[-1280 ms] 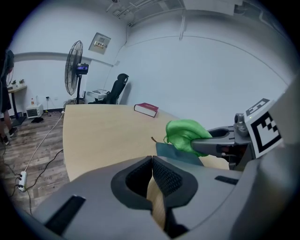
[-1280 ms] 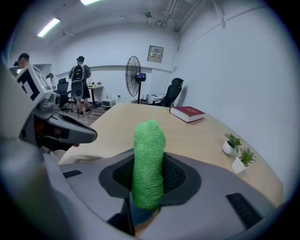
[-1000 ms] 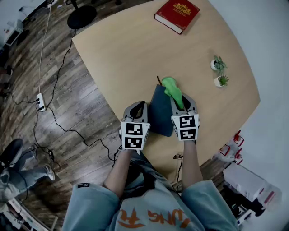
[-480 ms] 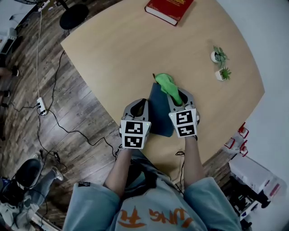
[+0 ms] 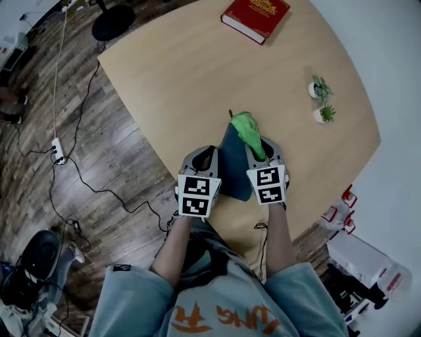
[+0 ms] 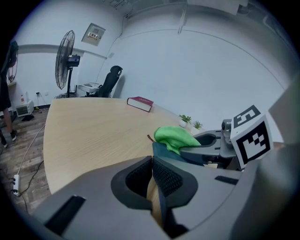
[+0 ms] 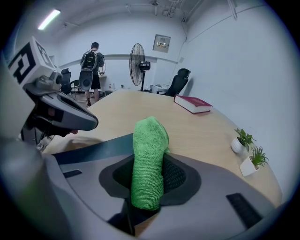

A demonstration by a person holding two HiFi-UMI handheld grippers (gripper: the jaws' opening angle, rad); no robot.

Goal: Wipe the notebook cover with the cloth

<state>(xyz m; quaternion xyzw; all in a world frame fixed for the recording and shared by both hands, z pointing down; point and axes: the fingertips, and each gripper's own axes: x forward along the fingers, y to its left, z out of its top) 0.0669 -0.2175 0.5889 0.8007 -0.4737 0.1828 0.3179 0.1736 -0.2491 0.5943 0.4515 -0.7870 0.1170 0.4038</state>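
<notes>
right gripper (image 5: 259, 145) jaws pinch the fuzzy green cloth (image 5: 248, 128) over the dark blue notebook (image 5: 232, 168) at the wooden table's (image 5: 191, 79) near edge. left gripper (image 5: 204, 156) jaws are pressed together beside it. open tabletop lies beyond.

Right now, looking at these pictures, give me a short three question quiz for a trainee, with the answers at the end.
1. True or false: the left gripper is shut on the green cloth.
2. Which lies at the far end of the table? A) a red book B) a mug C) a laptop
3. How many small potted plants stand on the table?
Key: 1 false: the right gripper holds it, and the left is shut on nothing. 2 A. 3 two.
</notes>
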